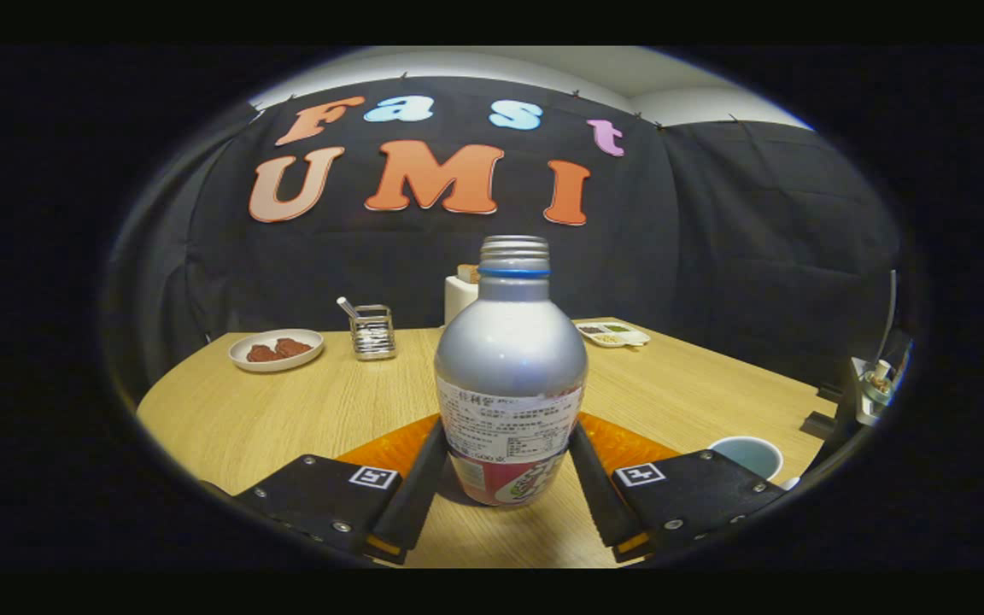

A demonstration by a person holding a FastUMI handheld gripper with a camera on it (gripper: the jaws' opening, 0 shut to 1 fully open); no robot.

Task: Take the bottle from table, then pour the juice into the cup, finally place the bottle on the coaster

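A: Gripper view showed a pale wood-grain table (304,410) with a rounded near edge, closed in behind by a black cloth wall (757,239). Above the cloth ran a strip of light ceiling (543,64).

B: What sat on the table?

A: Far back, to the left, 1 white plate (276,349) with 2 brown pieces of food, then a small metal wire holder (371,331) with a utensil handle sticking out. Behind the bottle stood a white container (459,295), partly hidden. To the right lay a white divided dish (613,333) with small portions in it.

B: And the bottle itself?

A: The silver bottle (511,359) stood upright between the 2 fingers, cap off, with bare thread and a blue ring at the neck. Its base was on the table at the near edge of an orange coaster (629,444), though I could not tell whether it overlapped it.

B: The gripper?

A: The gripper (509,465) had 1 finger against each side of the bottle's lower body, pinching it at the label.

B: Could you read that label?

A: No. It was white with small dense print above a red and white band; too fine to make out. Each finger mount carried a square black-and-white marker (373,477).

B: The cup?

A: A light blue cup (746,454) stood right of the fingers, near the coaster.
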